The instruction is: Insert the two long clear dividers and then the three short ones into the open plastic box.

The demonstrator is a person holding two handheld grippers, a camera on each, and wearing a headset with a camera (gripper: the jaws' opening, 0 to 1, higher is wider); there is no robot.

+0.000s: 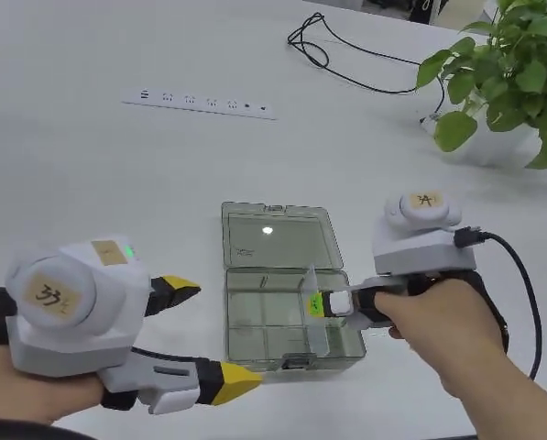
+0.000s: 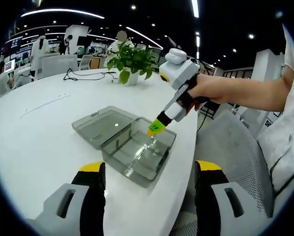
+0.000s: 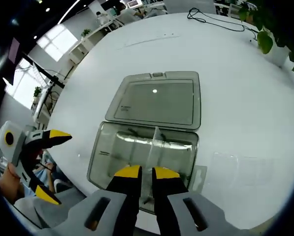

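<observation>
The open clear plastic box (image 1: 289,341) lies in front of me with its lid (image 1: 275,236) folded back flat on the white table. My right gripper (image 1: 321,305) comes in from the right over the box base, shut on a clear divider (image 1: 314,323) that stands upright inside it. In the right gripper view the divider (image 3: 150,147) runs between the jaws of my right gripper (image 3: 147,173), crossing another clear divider (image 3: 137,140) set lengthwise in the box (image 3: 102,157). Left of the box, my left gripper (image 1: 209,335) hangs open and holds nothing. From the left gripper (image 2: 150,169), the box (image 2: 137,162) sits ahead.
Loose clear dividers (image 3: 235,164) lie on the table to the right of the box. A white power strip (image 1: 200,103), a black cable (image 1: 346,55) and a potted plant (image 1: 502,82) sit at the far side. The table's near edge is close below the box.
</observation>
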